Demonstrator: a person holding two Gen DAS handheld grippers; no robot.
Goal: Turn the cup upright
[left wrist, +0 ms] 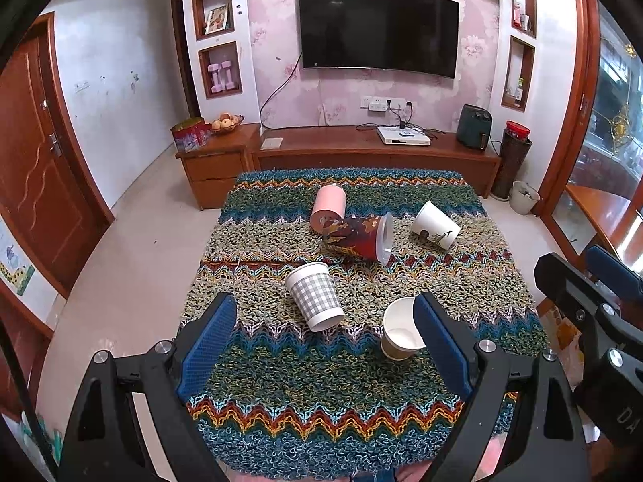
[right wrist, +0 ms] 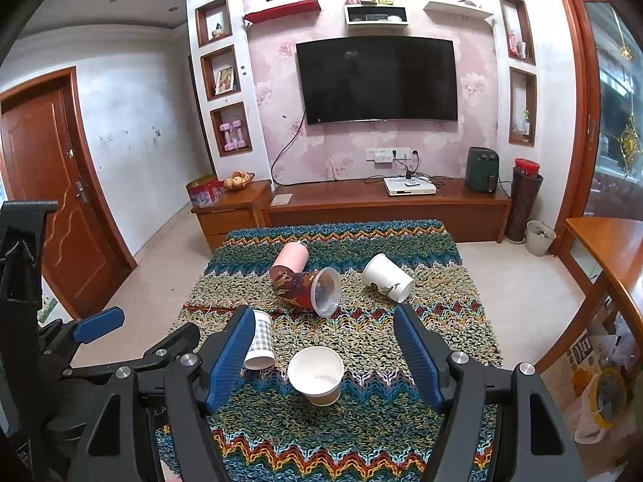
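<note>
Several cups are on a knitted zigzag cloth (left wrist: 321, 401) (right wrist: 361, 421). A brown paper cup (left wrist: 400, 333) (right wrist: 317, 373) stands upright with its white inside showing. A grey checked cup (left wrist: 315, 295) (right wrist: 260, 339), a dark red patterned cup (left wrist: 357, 237) (right wrist: 307, 285), a pink cup (left wrist: 328, 208) (right wrist: 290, 259) and a white cup (left wrist: 436, 225) (right wrist: 388, 277) lie on their sides. My left gripper (left wrist: 323, 349) is open and empty above the near cloth; its right finger hides part of the brown cup. My right gripper (right wrist: 325, 355) is open with the brown cup between its fingers, apart from both.
The right gripper's body (left wrist: 594, 321) shows at the right edge of the left wrist view, and the left gripper's body (right wrist: 60, 341) at the left of the right wrist view. A wooden TV cabinet (left wrist: 373, 152) stands beyond the table. A wooden table edge (right wrist: 611, 249) is at the right.
</note>
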